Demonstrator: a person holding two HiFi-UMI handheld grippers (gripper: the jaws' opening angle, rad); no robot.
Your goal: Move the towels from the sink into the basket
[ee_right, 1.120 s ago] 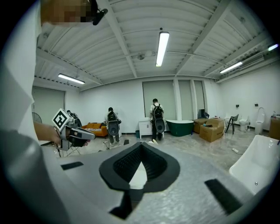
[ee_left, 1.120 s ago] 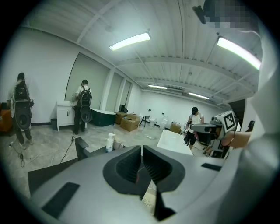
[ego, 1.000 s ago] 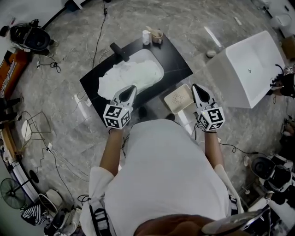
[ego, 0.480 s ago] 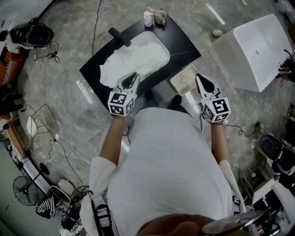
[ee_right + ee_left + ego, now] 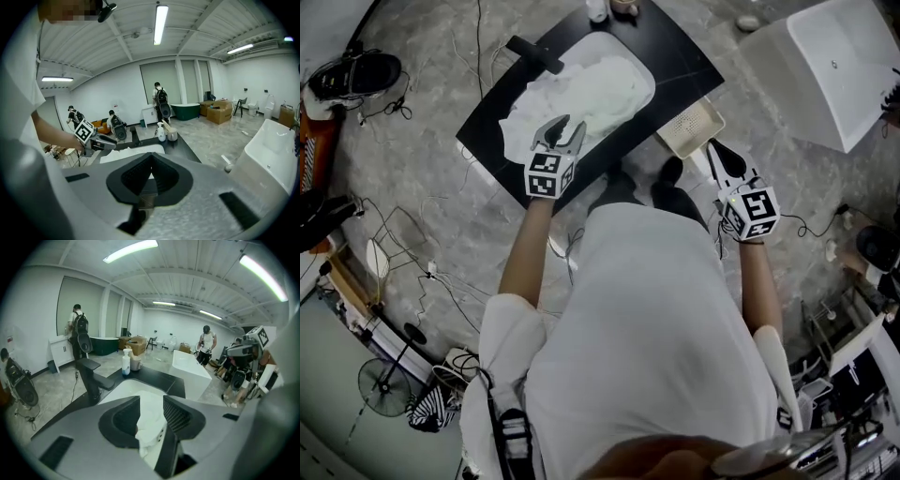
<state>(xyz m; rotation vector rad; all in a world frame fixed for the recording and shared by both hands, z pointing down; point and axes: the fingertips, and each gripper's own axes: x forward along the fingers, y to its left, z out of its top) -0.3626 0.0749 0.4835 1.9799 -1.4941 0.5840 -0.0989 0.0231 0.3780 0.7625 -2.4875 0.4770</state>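
At the far left edge of the sink stands the tap, clear of the work. The left gripper hangs over the sink's near left rim, tipped down at the towels, which lie heaped in the sink and spill over that rim. Its jaws have just been opening and stand partly apart, a gap suited to a bunched fold. White cloth shows in the gap, yet the pads do not seem to press on it, so I judge nothing is held yet. Just right of the sink, off the counter's corner, sits the basket, apparently empty and close enough for a short carry. Further right of the sink, the right gripper has its jaws closed together on nothing, likely held aside to give the left one room
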